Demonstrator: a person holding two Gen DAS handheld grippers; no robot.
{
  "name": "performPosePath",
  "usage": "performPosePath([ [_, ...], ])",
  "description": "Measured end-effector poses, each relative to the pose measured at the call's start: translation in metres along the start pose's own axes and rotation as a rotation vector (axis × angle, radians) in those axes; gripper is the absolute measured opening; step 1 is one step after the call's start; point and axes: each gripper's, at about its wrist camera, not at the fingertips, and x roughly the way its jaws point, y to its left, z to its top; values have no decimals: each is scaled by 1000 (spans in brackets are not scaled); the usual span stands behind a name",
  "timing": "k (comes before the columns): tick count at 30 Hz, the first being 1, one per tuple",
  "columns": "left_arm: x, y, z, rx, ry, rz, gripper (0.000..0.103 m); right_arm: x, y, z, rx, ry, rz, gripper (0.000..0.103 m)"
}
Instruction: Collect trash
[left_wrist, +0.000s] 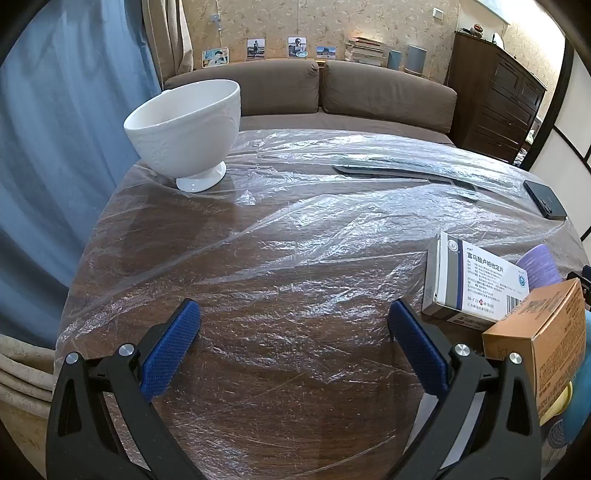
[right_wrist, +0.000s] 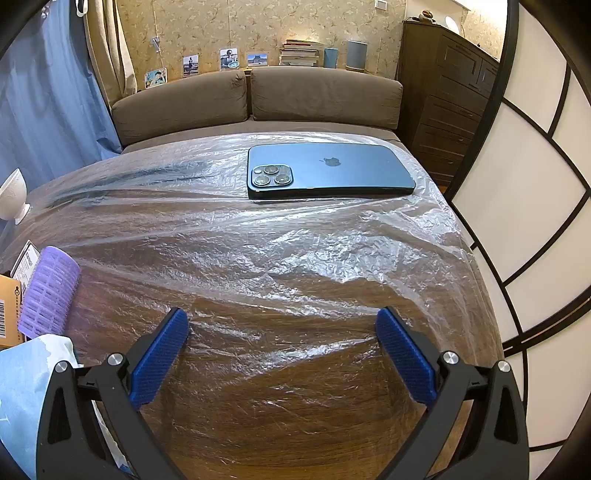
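A white medicine box (left_wrist: 469, 280) and an orange-brown carton (left_wrist: 543, 339) lie at the right of the plastic-covered wooden table (left_wrist: 280, 258), just right of my left gripper (left_wrist: 293, 314), which is open and empty. A purple hair roller (right_wrist: 50, 291) lies beside them, left of my right gripper (right_wrist: 282, 325), which is open and empty over bare table. The roller also shows in the left wrist view (left_wrist: 539, 264). A light blue packet (right_wrist: 26, 387) lies at the lower left of the right wrist view. The carton's edge (right_wrist: 9, 310) shows there too.
A white footed bowl (left_wrist: 184, 129) stands at the table's far left. A blue phone (right_wrist: 325, 171) lies face down at the far side. A brown sofa (left_wrist: 314, 88) is behind the table, a dark dresser (left_wrist: 495, 99) to the right, a blue curtain (left_wrist: 55, 147) to the left.
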Motion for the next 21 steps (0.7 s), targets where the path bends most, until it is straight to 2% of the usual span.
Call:
performPosePath([
  [21,0,0,0,-4,3,-6,102,0,0,-1,-6,6,-9,99],
])
